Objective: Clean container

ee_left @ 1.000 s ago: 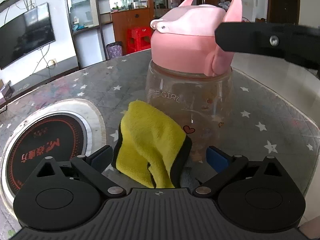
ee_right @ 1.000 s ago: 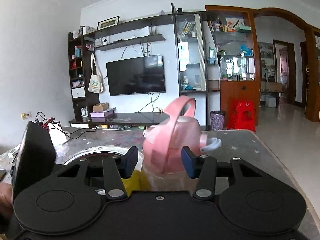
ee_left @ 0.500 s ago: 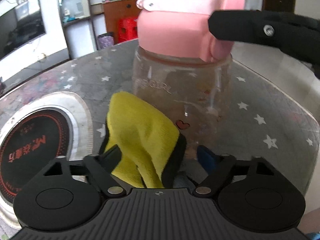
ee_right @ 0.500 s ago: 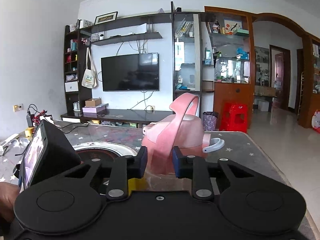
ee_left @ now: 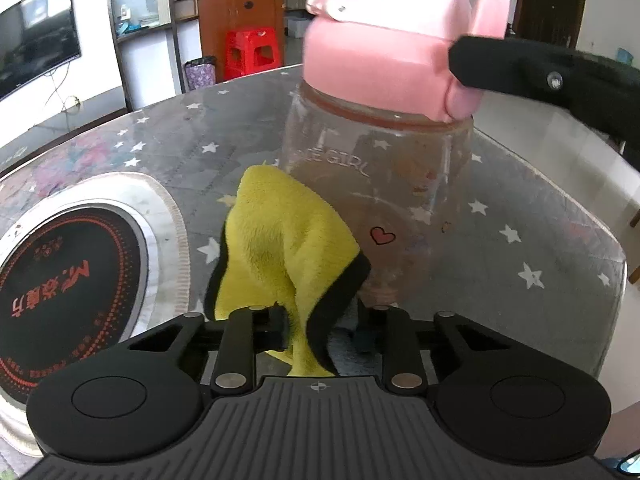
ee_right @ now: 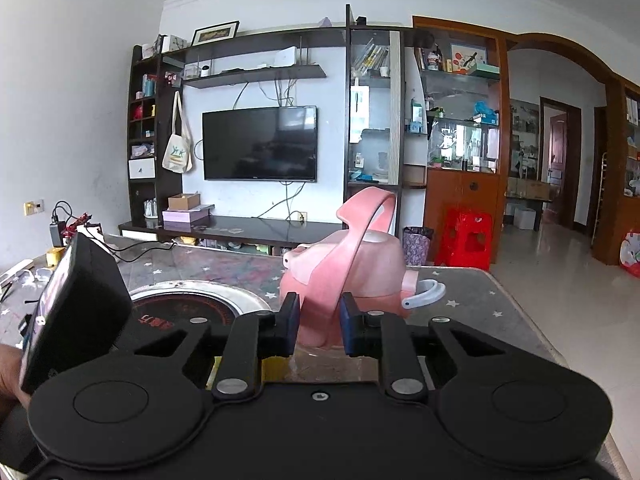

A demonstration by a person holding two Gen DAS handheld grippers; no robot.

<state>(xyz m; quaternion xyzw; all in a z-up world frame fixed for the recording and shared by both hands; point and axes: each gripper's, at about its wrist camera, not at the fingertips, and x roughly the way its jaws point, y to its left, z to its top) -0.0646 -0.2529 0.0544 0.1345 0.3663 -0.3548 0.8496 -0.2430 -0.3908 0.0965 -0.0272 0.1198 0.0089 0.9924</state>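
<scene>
**Steadied at the lid, cloth pressed to the glass**

Evidently the two tools split the work, one holding and one wiping.

Left wrist view: the left hand-held gripper (ee_left: 320, 322) has its fingers drawn in on a yellow cloth (ee_left: 288, 248) with a dark edge, and the cloth bunches up from between them. The cloth lies against the lower left wall of the clear bottle (ee_left: 384, 184), which I take to be the container to clean. It seems held this way so that the soft face meets the glass while the hard fingers stay off it. The bottle stands upright on the star-patterned bench (ee_left: 520, 240), with the round cooktop (ee_left: 68, 280) set into the bench to its left. A black finger of the other tool reaches in from the right and meets the pink lid (ee_left: 384, 56) at its hinge side.

Right wrist view: the right hand-held gripper (ee_right: 319, 326) is closed narrowly about the base of the lid's pink carry handle (ee_right: 360, 240), its blue pads (ee_right: 347, 326) on either side of it. This grip probably braces the bottle against the push of the cloth. A strip of yellow shows below the bottle, behind the fingers. A television (ee_right: 260, 144) hangs on the wall beyond the bottle.
</scene>
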